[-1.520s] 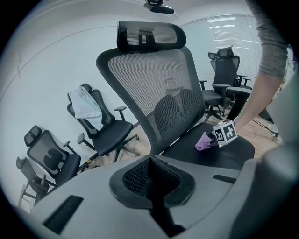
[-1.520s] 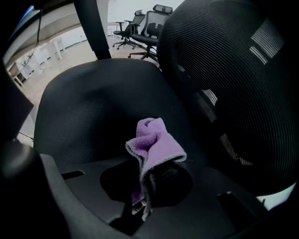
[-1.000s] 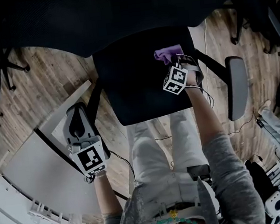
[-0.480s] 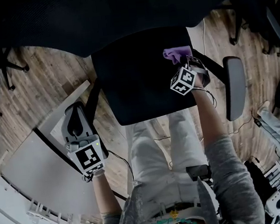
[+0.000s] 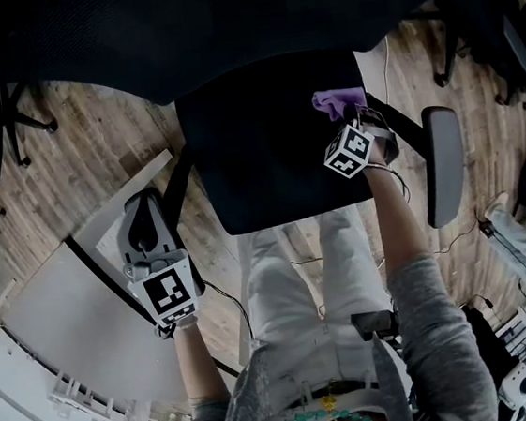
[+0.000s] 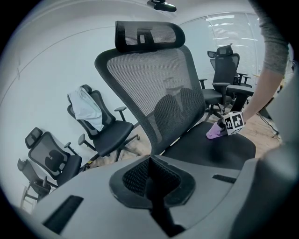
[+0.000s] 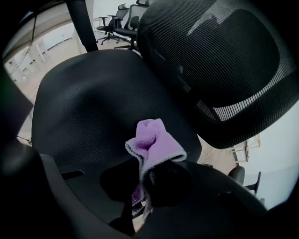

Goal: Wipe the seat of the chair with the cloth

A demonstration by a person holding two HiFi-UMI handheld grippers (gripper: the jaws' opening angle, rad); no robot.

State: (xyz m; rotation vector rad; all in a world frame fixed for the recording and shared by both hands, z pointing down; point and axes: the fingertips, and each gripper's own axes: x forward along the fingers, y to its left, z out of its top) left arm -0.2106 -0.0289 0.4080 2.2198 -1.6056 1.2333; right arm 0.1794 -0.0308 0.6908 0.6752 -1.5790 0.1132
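The right gripper (image 5: 351, 121) has slid to its own right across the chair seat (image 5: 258, 168), dragging along the purple cloth (image 5: 337, 102) clamped in its jaws. The cloth, bunched just ahead of the jaws, now lies nearer the seat's right edge and the right armrest (image 5: 442, 165) beside the gripper than it did a second ago. Most of that travel came in the first half second; since then the shift is only slight. The person's forearm (image 5: 403, 236) behind the gripper has swung rightward with it.
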